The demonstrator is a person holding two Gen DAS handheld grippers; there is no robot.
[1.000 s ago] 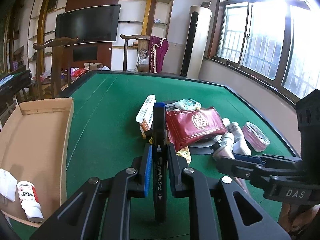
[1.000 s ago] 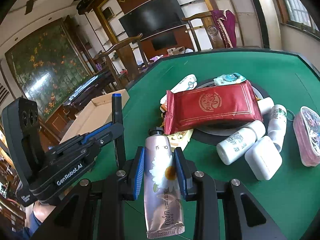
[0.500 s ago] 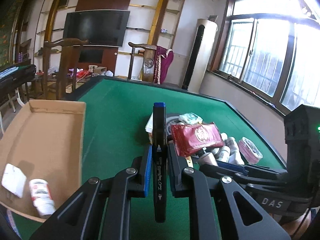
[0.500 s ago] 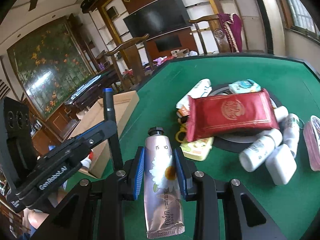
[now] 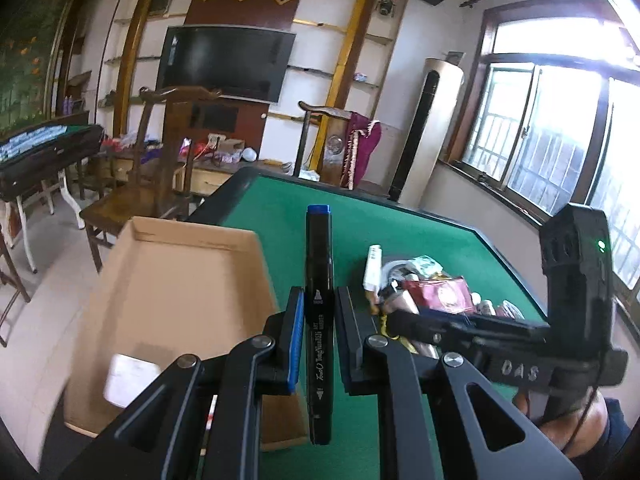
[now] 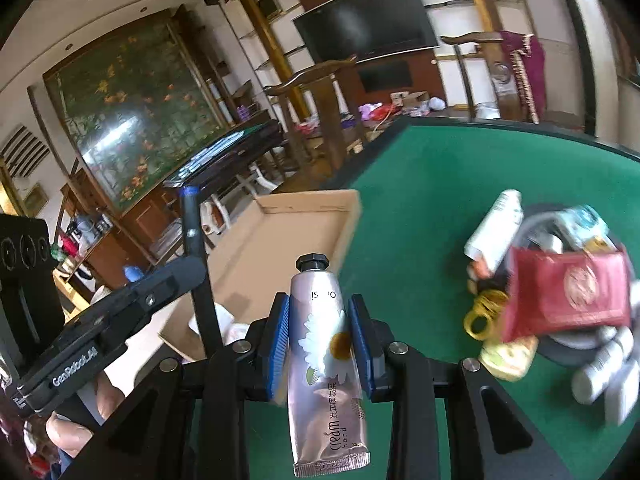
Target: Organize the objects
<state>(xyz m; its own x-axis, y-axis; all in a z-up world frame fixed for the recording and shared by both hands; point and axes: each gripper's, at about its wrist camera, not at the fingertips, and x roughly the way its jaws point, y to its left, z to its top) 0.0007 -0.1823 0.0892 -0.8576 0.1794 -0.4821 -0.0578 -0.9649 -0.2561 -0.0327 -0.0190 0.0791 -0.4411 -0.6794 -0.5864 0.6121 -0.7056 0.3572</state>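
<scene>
My left gripper is shut on a black art marker with a blue cap, held upright above the green table near the cardboard tray. My right gripper is shut on a silver hand cream tube with a daisy print, black cap up. The tray lies ahead and left of the tube. In the right wrist view the left gripper and its marker stand at the left. In the left wrist view the right gripper crosses the lower right.
A pile remains on the green table: a red pouch, a white tube, yellow rings, white bottles. The tray holds a white packet. Wooden chairs stand beyond the table's far left edge. A hand grips the left tool.
Both grippers have travelled left and upward with their loads, away from the pile and toward the cardboard tray. The pile now sits further right in both views. Neither grip has changed.
</scene>
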